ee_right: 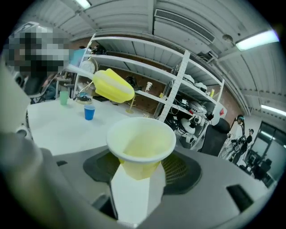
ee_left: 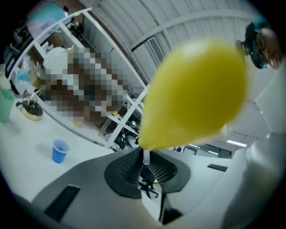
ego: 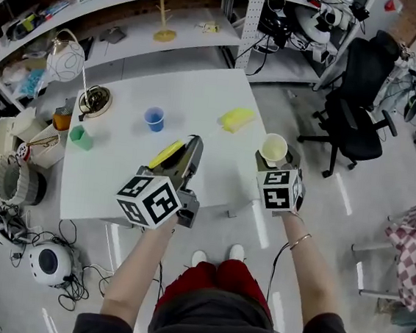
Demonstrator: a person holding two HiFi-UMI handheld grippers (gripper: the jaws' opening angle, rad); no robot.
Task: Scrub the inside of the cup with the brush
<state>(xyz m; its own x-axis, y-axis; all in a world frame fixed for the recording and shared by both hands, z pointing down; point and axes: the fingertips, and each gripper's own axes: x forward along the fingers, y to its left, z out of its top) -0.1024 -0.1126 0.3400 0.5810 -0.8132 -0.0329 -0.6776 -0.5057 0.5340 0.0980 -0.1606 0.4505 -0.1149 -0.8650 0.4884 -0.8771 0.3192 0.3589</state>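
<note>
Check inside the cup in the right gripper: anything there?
Nothing visible: the cup shows only bare pale-yellow inner wall, and the brush is outside it. The near rim covers the inner wall just below it.

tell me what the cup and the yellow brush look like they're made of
The cup looks like thin plastic, possibly coated paper: pale yellow, matte, with a rolled rim. The brush looks like moulded plastic: a smooth, evenly yellow, rounded body with a soft sheen. Its bristles don't show clearly.
</note>
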